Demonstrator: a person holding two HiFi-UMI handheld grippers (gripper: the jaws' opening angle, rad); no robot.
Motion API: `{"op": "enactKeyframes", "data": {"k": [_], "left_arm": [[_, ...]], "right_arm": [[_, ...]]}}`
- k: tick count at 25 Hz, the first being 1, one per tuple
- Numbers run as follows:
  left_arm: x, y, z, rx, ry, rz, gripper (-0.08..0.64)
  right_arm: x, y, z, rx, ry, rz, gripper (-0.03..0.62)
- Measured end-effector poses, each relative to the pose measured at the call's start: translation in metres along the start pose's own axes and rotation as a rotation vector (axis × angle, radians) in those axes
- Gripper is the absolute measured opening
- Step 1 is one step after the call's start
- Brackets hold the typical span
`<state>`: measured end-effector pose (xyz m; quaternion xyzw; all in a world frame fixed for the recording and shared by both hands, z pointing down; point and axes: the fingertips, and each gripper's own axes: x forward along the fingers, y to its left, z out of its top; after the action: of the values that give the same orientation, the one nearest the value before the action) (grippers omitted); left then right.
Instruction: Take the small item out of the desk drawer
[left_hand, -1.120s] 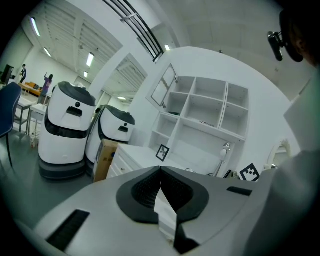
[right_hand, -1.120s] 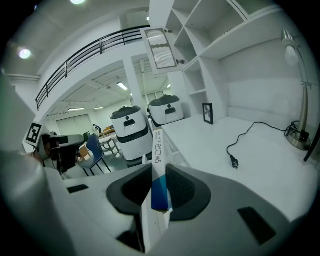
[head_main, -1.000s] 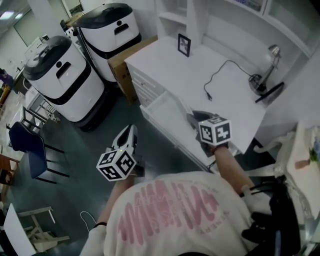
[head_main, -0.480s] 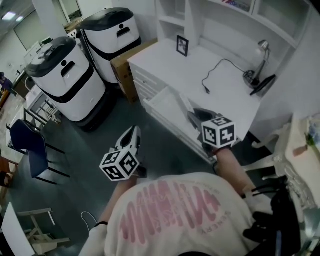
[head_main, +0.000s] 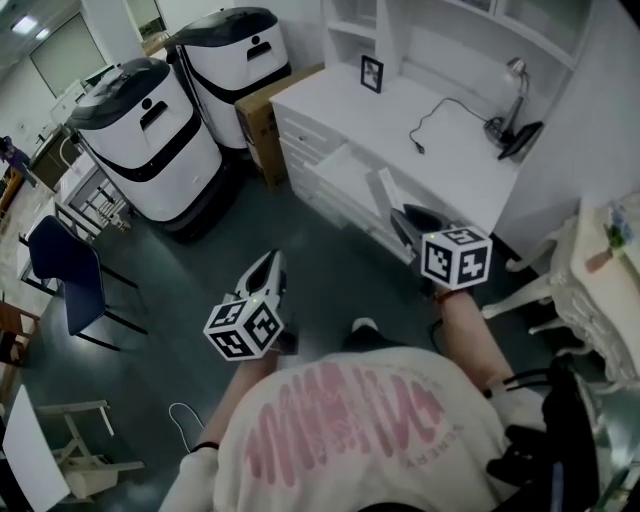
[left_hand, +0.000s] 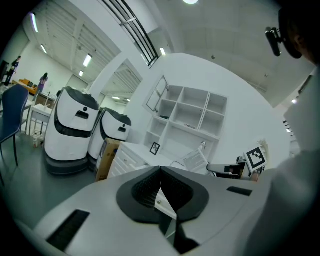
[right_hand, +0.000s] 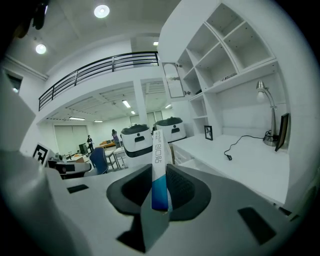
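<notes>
My right gripper (right_hand: 159, 169) is shut on a slim white box with a blue end (right_hand: 158, 165), which stands up between the pads. In the head view the box (head_main: 386, 188) sticks out ahead of that gripper (head_main: 402, 216), in front of the white desk (head_main: 440, 165). The desk drawer (head_main: 343, 166) hangs open. Over the dark floor, away from the desk, my left gripper (head_main: 271, 263) is low at the left. Its pads (left_hand: 150, 189) meet with nothing between them. The left gripper view also shows the box (left_hand: 195, 159).
Two large white-and-black machines (head_main: 150, 140) (head_main: 235, 60) and a cardboard box (head_main: 262, 112) stand left of the desk. On the desk are a lamp (head_main: 510, 100), a black cable (head_main: 445, 118) and a picture frame (head_main: 372, 73). A blue chair (head_main: 62, 280) is at left, white furniture (head_main: 590, 290) at right.
Both grippers and the person have drawn back from the desk, which now lies farther off. The right gripper has risen a little, keeping hold of the box.
</notes>
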<state>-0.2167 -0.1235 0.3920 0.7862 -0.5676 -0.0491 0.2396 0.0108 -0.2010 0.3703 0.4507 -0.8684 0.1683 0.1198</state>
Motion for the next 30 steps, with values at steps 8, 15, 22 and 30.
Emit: {"op": "enactKeyframes", "data": {"k": [8,15,22,30], "left_arm": [[-0.062,-0.011,-0.013,-0.003,0.014,-0.029,0.029],[-0.088,-0.028,-0.031,0.006,0.032,-0.089,0.029],[-0.098,-0.043,-0.048,-0.004,0.061,-0.136,0.029],[-0.099,-0.049,-0.044,-0.012,0.075,-0.161,0.029]], "right_arm": [[-0.057,0.062,-0.008,0.041,-0.070,0.005,0.101],[-0.093,0.104,-0.021,0.025,-0.112,0.009,0.101],[-0.118,0.122,-0.030,0.002,-0.119,-0.014,0.103],[-0.126,0.123,-0.033,0.014,-0.099,-0.044,0.103]]}}
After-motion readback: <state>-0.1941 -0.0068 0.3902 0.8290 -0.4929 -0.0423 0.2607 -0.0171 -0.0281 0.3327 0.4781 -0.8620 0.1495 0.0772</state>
